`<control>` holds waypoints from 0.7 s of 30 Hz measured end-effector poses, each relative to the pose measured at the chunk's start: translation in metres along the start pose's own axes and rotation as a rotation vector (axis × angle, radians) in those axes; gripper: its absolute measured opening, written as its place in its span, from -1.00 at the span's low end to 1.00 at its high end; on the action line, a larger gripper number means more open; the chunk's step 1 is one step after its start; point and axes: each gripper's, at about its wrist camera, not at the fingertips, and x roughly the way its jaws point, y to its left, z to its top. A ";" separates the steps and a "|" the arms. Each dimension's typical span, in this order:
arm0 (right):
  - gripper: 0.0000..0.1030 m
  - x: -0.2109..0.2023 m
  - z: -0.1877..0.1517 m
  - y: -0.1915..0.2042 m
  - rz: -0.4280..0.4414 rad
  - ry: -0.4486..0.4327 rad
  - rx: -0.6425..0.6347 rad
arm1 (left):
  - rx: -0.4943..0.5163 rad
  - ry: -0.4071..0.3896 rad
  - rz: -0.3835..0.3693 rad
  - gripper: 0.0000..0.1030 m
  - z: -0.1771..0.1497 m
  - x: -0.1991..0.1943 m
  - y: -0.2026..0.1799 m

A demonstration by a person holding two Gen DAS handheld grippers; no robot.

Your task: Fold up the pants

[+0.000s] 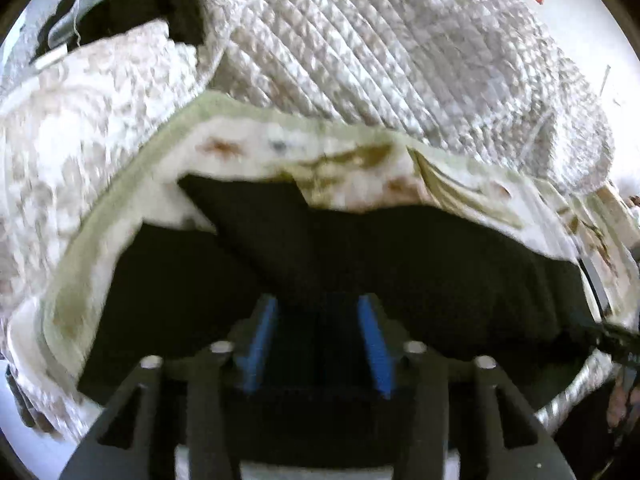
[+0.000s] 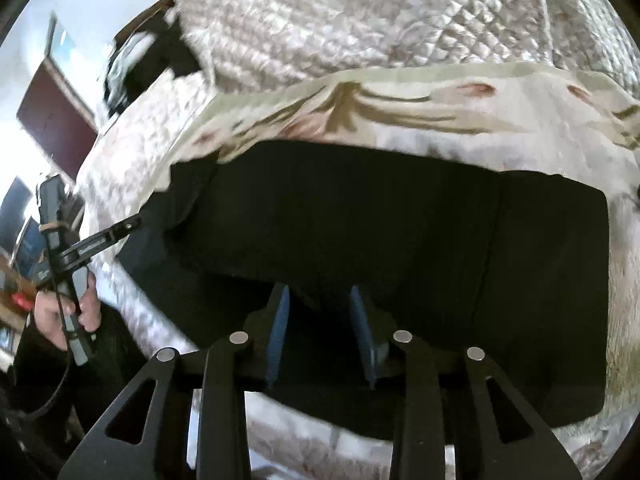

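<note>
Black pants lie spread on a floral bedsheet. In the right wrist view the pants form a wide dark rectangle with a folded layer on the left. My left gripper hovers over the pants' near edge, its blue pads apart with nothing between them. My right gripper is also open just above the near edge of the pants. The left gripper shows from the side in the right wrist view, held by a hand at the pants' left end.
A quilted silver-white blanket is piled behind the pants. A pale patterned pillow lies at the left, with other dark clothing behind it. A dark wooden door stands at far left.
</note>
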 end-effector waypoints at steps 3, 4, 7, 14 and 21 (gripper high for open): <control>-0.36 0.003 0.008 -0.006 0.000 -0.038 0.053 | 0.017 0.004 0.048 -0.03 0.021 0.024 -0.007; -0.36 0.002 0.010 -0.009 -0.006 -0.062 0.066 | 0.021 0.019 0.063 -0.03 0.025 0.033 -0.008; -0.36 -0.008 0.011 -0.019 -0.019 -0.130 0.102 | 0.025 0.055 0.087 -0.03 0.037 0.064 -0.013; -0.36 0.006 0.014 -0.030 -0.026 -0.090 0.150 | 0.094 0.095 0.222 -0.72 0.040 0.114 -0.021; -0.36 0.001 0.013 -0.027 -0.019 -0.109 0.148 | -0.035 -0.087 0.135 -0.92 0.037 0.049 0.007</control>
